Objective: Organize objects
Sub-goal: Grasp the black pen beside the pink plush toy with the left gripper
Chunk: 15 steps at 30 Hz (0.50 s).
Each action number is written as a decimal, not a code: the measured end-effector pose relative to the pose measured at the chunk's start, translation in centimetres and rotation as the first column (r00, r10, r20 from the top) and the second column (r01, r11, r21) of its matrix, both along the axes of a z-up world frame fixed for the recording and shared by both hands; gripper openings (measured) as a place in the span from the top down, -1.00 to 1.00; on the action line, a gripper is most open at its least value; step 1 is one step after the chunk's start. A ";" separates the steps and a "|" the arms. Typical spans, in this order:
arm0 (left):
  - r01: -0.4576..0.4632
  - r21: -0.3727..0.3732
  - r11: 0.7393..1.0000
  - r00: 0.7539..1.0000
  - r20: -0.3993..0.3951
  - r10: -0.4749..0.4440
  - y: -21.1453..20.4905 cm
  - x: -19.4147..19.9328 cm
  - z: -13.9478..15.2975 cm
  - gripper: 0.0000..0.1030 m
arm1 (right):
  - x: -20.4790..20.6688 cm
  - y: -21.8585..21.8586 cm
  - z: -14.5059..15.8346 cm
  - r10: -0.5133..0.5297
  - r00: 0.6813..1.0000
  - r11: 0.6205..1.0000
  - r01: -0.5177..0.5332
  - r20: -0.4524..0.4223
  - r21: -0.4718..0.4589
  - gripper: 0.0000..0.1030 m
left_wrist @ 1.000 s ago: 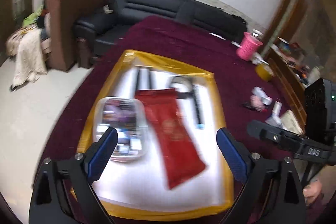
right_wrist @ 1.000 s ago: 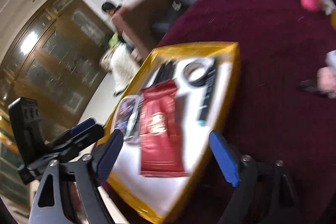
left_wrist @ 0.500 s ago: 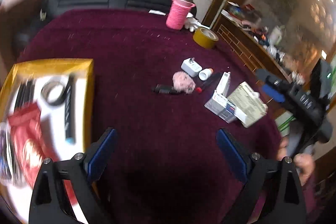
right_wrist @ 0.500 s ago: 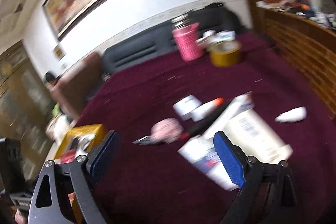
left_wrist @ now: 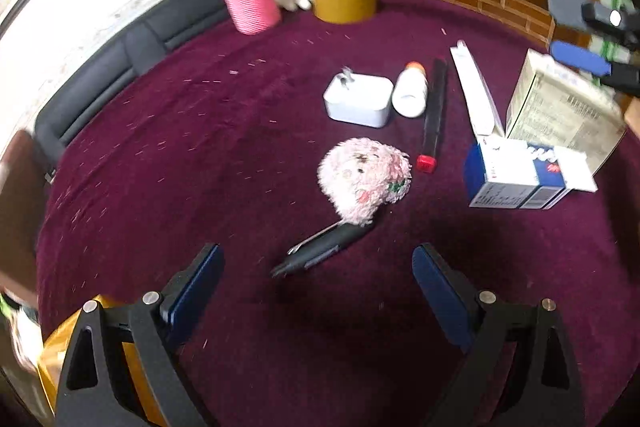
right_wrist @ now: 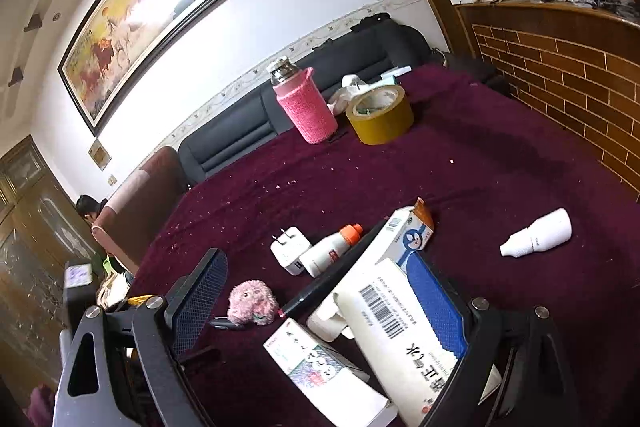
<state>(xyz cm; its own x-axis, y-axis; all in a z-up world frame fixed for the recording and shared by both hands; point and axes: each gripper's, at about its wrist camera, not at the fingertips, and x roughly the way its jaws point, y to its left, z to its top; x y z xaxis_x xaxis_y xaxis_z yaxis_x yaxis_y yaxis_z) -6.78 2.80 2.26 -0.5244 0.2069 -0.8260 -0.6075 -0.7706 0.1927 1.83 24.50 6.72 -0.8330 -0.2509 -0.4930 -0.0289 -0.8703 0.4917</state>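
Loose items lie on the maroon tablecloth. In the left wrist view, my left gripper is open just short of a black pen and a pink fluffy ball. Beyond them lie a white charger plug, an orange-capped white bottle, a black marker and a blue-and-white box. My right gripper is open over the boxes, with a white barcode box against its right finger. The pink ball lies near its left finger.
A pink-sleeved flask and a yellow tape roll stand at the far side. A small white bottle lies apart at the right. The yellow tray's corner shows at the lower left. A person sits beyond an armchair.
Both grippers have swung away from the yellow tray to the loose items on the right of the table. Both stayed open with nothing in them.
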 end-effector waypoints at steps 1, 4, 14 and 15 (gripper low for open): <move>0.013 -0.007 1.000 1.000 0.016 -0.013 0.2 -0.3 -0.4 -0.79 | -0.2 0.1 -0.3 0.002 1.000 1.000 -0.002 0.007 -0.007 -0.83; 0.022 0.024 0.999 0.997 0.078 -0.023 0.5 -1.7 -1.2 -0.56 | -0.2 0.3 -0.4 0.003 1.000 1.000 -0.003 0.002 -0.015 -0.83; 0.018 0.124 0.992 0.979 0.201 -0.043 -0.5 0.0 -0.8 0.78 | 0.4 0.2 -0.2 -0.002 1.000 1.000 0.002 -0.025 -0.010 -0.83; 0.022 0.112 0.993 0.981 0.188 -0.043 -0.5 0.4 -0.8 0.78 | 0.4 0.2 -0.2 -0.001 1.000 1.000 0.001 -0.024 -0.012 -0.83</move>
